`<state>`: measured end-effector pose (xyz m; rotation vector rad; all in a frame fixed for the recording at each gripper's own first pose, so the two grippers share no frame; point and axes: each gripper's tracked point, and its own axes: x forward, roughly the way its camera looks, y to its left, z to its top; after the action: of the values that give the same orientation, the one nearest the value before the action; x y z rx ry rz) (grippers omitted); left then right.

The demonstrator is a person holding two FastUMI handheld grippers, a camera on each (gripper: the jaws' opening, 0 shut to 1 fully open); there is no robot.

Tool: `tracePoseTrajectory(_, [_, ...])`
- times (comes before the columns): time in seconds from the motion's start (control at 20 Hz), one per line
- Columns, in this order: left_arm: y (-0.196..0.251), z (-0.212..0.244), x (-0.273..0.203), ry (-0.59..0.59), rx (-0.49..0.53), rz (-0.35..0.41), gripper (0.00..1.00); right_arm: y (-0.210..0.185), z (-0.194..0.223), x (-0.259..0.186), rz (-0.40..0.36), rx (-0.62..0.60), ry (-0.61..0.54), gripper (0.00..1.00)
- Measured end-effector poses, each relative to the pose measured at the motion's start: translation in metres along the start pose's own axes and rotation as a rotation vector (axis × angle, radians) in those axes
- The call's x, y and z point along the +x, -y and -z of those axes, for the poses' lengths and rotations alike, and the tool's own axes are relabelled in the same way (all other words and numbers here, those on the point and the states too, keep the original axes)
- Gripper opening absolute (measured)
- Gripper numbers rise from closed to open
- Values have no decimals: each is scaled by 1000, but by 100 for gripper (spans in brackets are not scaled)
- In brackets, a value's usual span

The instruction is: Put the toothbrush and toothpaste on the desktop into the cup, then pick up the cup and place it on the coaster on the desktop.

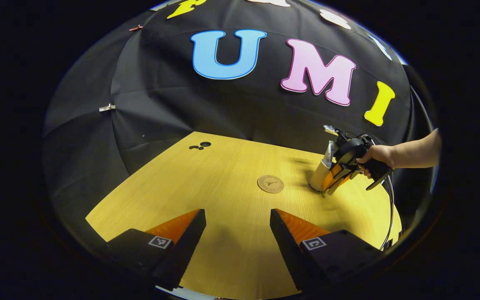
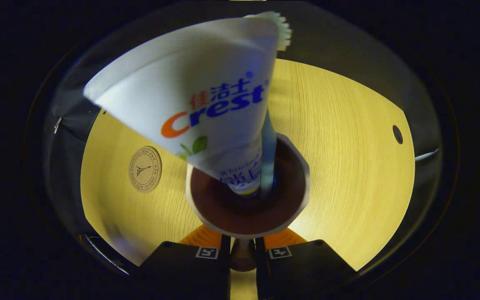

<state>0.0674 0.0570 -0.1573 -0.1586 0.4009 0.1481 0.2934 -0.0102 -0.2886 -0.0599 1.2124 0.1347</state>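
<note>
A cream cup [image 2: 223,208] with a brown inside stands on the wooden table, holding a white toothpaste tube [image 2: 190,96] and a toothbrush [image 2: 281,31] whose bristle head pokes out behind the tube. My right gripper [image 2: 242,248] is shut on the cup's near side. In the left gripper view the cup [image 1: 318,177] leans slightly at the right of the table, with the right gripper [image 1: 332,183] and a hand [image 1: 375,154] on it. A round cork coaster [image 1: 270,183] lies just left of it; the same coaster [image 2: 145,168] shows left of the cup. My left gripper [image 1: 238,225] hovers open over the table's front.
Small round holes [image 1: 200,146] mark the table's far left corner. One hole [image 2: 397,134] shows at the right. A black cable [image 1: 390,208] hangs from the right gripper past the table's right edge. Black cloth walls close the table's back and sides.
</note>
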Motion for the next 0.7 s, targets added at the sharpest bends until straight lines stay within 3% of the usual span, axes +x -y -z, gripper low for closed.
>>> tracePoseTrajectory(0.4, [-9, 12, -8, -18, -26, -4, 98, -29, -21, -16, -4, -69, 86, 28])
tracePoseTrajectory(0.7, [-23, 33, -14, -27, -43, -20, 98, -79, -38, -21, -34, -134, 107, 28])
